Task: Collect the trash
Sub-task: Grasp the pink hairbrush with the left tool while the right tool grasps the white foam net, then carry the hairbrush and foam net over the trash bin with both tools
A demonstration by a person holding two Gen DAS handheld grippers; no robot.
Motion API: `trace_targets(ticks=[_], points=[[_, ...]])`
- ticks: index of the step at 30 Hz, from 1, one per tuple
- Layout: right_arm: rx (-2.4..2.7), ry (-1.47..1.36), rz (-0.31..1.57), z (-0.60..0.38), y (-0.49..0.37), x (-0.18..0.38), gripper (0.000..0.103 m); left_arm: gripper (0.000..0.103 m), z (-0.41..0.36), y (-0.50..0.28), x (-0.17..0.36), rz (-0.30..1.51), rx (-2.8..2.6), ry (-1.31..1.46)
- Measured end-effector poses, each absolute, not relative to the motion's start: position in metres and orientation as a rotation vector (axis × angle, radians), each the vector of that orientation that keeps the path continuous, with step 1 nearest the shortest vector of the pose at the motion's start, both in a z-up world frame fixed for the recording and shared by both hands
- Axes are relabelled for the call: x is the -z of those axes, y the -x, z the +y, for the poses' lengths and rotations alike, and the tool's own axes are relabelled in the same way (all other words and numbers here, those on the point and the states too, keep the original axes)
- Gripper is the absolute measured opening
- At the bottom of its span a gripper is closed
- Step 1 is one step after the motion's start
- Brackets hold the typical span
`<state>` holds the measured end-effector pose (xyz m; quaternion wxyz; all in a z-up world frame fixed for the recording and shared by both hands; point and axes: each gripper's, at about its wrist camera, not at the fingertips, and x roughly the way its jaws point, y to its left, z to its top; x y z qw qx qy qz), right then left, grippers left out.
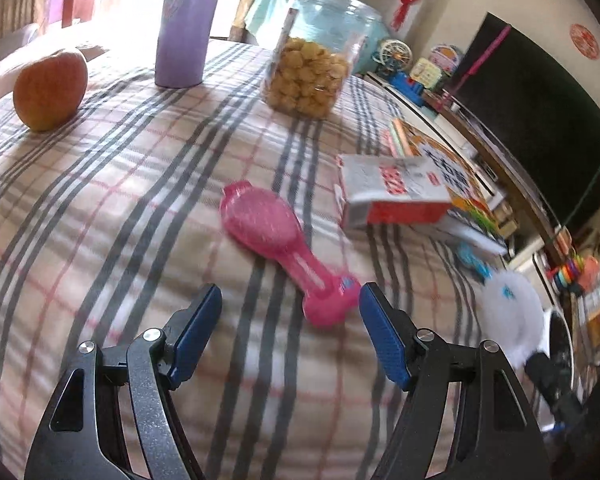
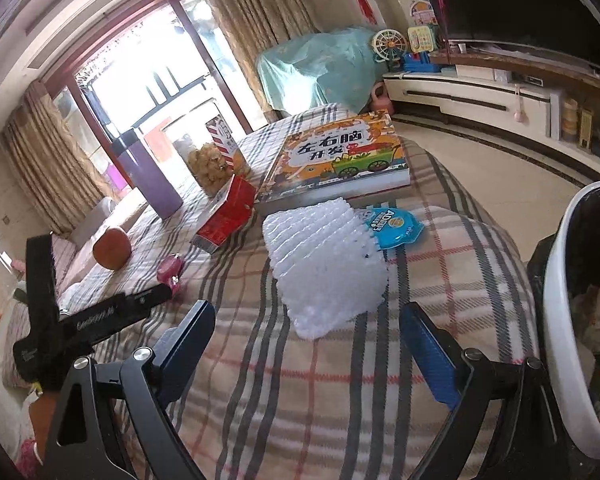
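A pink plastic bottle-shaped wrapper [image 1: 284,248] lies on the plaid cloth; my left gripper [image 1: 290,304] is open just short of its near end. It also shows in the right wrist view [image 2: 171,272]. A white foam net sleeve [image 2: 324,264] lies in front of my right gripper [image 2: 308,320], which is open with the sleeve's near edge between its fingers. A blue snack wrapper [image 2: 394,226] lies just behind the sleeve. A red and white carton [image 1: 392,196] lies on its side; in the right view it shows too [image 2: 228,216]. A white trash bin [image 2: 560,280] stands at the right.
An apple [image 1: 50,90], a purple bottle [image 1: 186,24] and a jar of snacks [image 1: 312,52] stand at the far side. A children's book [image 2: 340,160] lies beyond the carton. The left gripper's body [image 2: 84,320] shows left of my right gripper. A TV cabinet runs along the right wall.
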<state>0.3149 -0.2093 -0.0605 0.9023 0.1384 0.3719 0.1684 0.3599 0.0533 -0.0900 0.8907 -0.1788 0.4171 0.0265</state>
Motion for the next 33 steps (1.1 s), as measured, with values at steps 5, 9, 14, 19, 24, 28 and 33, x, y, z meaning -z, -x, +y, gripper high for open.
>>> trace_targets(ticks=[5, 9, 14, 19, 24, 28, 33], points=[[-0.348, -0.307, 0.775, -0.209, -0.322, 0.064, 0.094, 0.072, 0.049, -0.375, 0.093, 0.861, -0.106, 0.314], [-0.341, -0.306, 0.776, -0.210, -0.324, 0.066, 0.082, 0.056, 0.044, -0.377, 0.094, 0.867, -0.120, 0.269], [-0.362, -0.308, 0.795, -0.210, -0.321, 0.069, 0.046, 0.015, 0.039, -0.370, 0.094, 0.870, -0.075, 0.247], [-0.381, -0.304, 0.775, -0.212, -0.306, 0.064, 0.026, 0.008, 0.040, -0.349, 0.090, 0.857, -0.032, 0.263], [-0.411, -0.313, 0.770, -0.214, -0.290, 0.060, 0.013, 0.005, 0.035, -0.317, 0.082, 0.845, 0.031, 0.271], [-0.423, -0.321, 0.764, -0.217, -0.276, 0.057, 0.013, 0.003, 0.023, -0.288, 0.075, 0.846, 0.094, 0.277], [-0.426, -0.327, 0.754, -0.224, -0.259, 0.053, 0.013, 0.003, 0.005, -0.260, 0.072, 0.855, 0.162, 0.274]])
